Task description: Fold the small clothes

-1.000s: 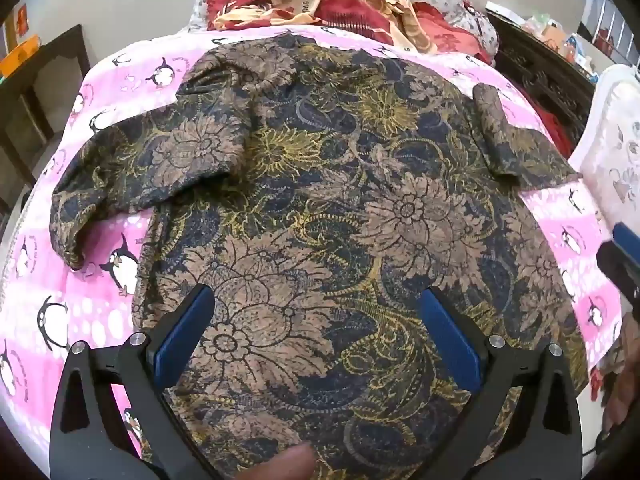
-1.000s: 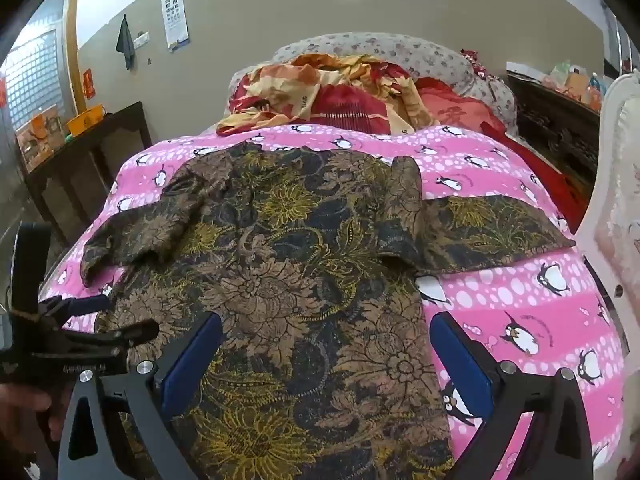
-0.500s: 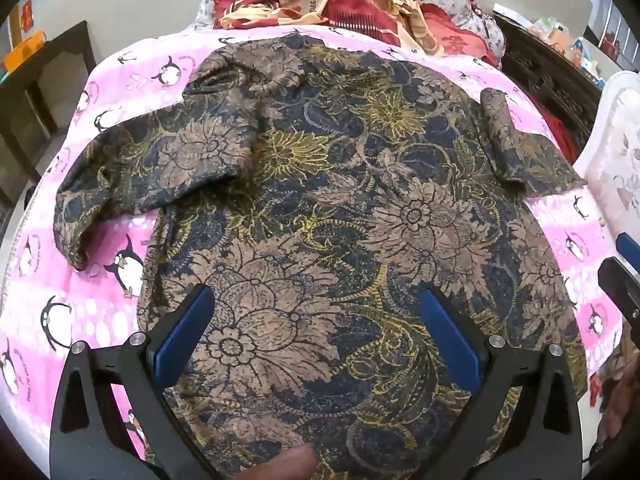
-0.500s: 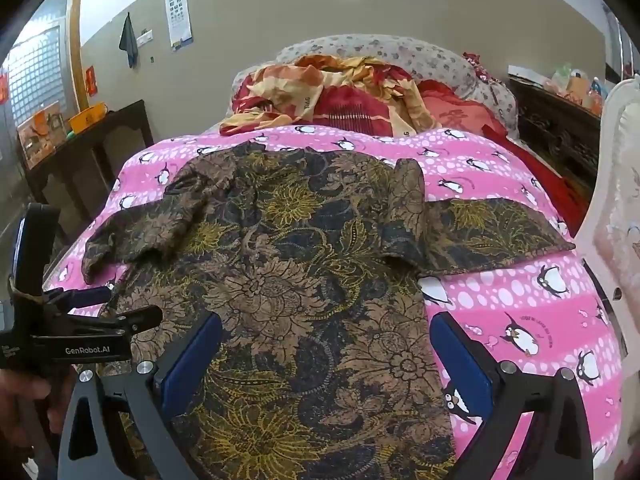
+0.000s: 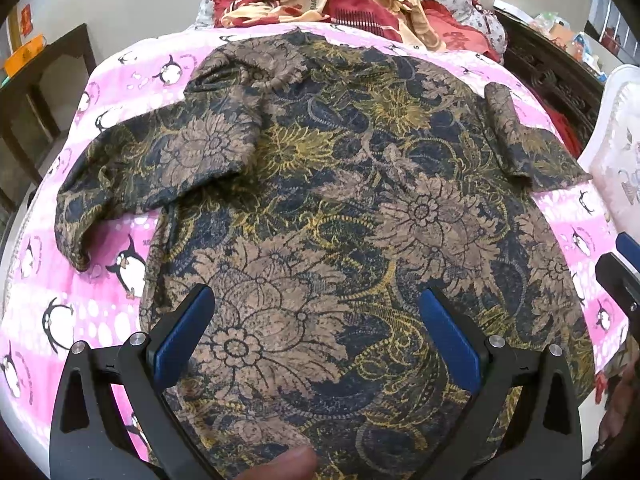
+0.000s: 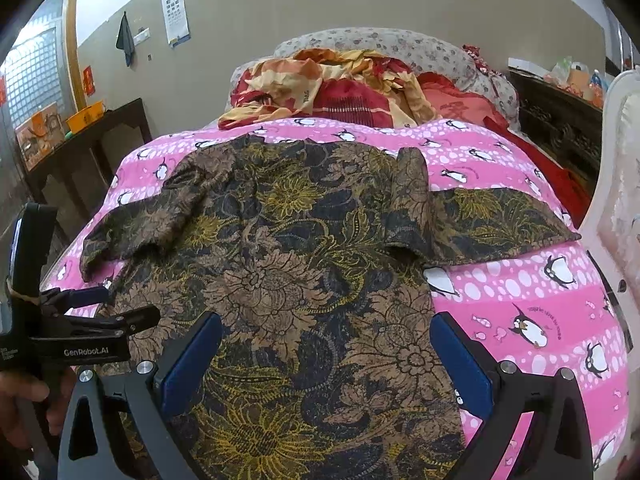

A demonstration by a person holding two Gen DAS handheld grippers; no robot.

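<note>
A dark floral batik shirt (image 5: 328, 216) lies spread flat on a pink penguin-print bedspread (image 6: 520, 292), directly ahead of and beneath both tools, with the left gripper (image 5: 316, 312) and the right gripper (image 6: 326, 340) each spread wide above its lower half, holding nothing.

Shirt (image 5: 320, 200): dark navy/black ground w/ tan-brown flowers & mustard-yellow leaf scrolls. Bedsheet (image 6: 500, 292): bright pink, white dots, black-and-white penguins. Blanket (image 6: 340, 92) at head of bed: red, orange & cream patches. Pillow (image 6: 400, 46): grey-white w/ small floral print. Tool pads (image 5: 184, 336): blue on black arms, both tools. Wall (image 6: 260, 20): beige. Side furniture (image 6: 92, 148): dark brown.
</note>
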